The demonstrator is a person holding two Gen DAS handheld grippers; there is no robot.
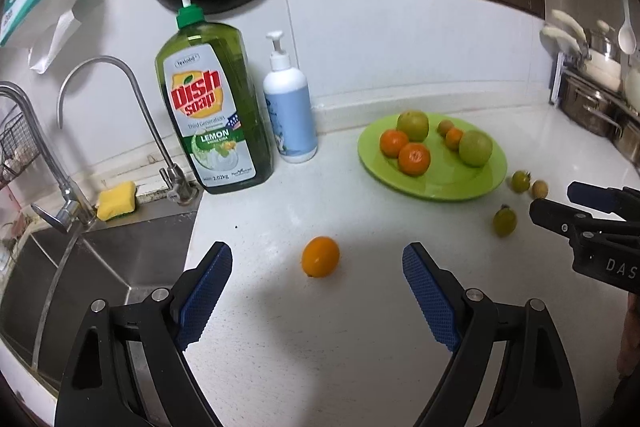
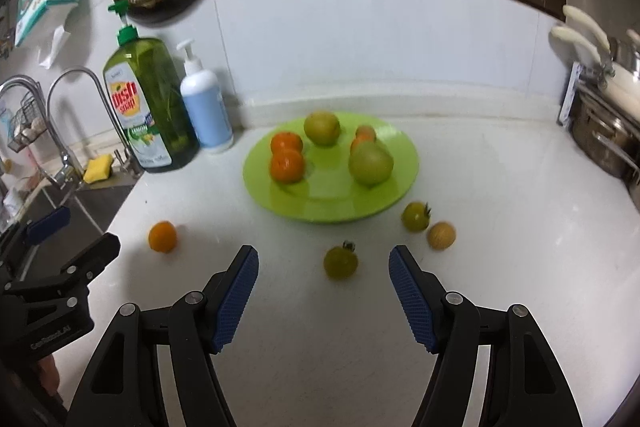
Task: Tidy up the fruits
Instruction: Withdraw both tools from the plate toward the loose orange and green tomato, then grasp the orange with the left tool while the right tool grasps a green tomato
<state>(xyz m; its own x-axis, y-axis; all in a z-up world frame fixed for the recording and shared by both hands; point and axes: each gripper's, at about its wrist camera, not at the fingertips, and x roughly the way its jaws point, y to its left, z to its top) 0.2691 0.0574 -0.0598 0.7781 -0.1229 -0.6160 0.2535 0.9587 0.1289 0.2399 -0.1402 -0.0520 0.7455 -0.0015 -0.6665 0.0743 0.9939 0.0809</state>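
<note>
A green plate [image 1: 436,183] is sitting on a white counter [image 1: 320,327], carrying oranges and green fruits. The left gripper [image 1: 317,267] is hovering with its jaws spread apart, an orange fruit [image 1: 320,256] lying loose on the counter between its fingertips, well short of the plate. The right gripper [image 2: 323,267] is likewise gaping wide, a small green tomato [image 2: 340,262] lying between its tips, just in front of the plate. Another green tomato [image 2: 415,215] and a tan fruit [image 2: 441,235] are resting beside the plate's rim.

home kitchen | steel sink [image 1: 100,267] and faucet [image 1: 36,131] far left | dish soap bottle [image 1: 212,107] | pots [image 1: 592,99] far right | white countertop [image 1: 360,327]
</note>
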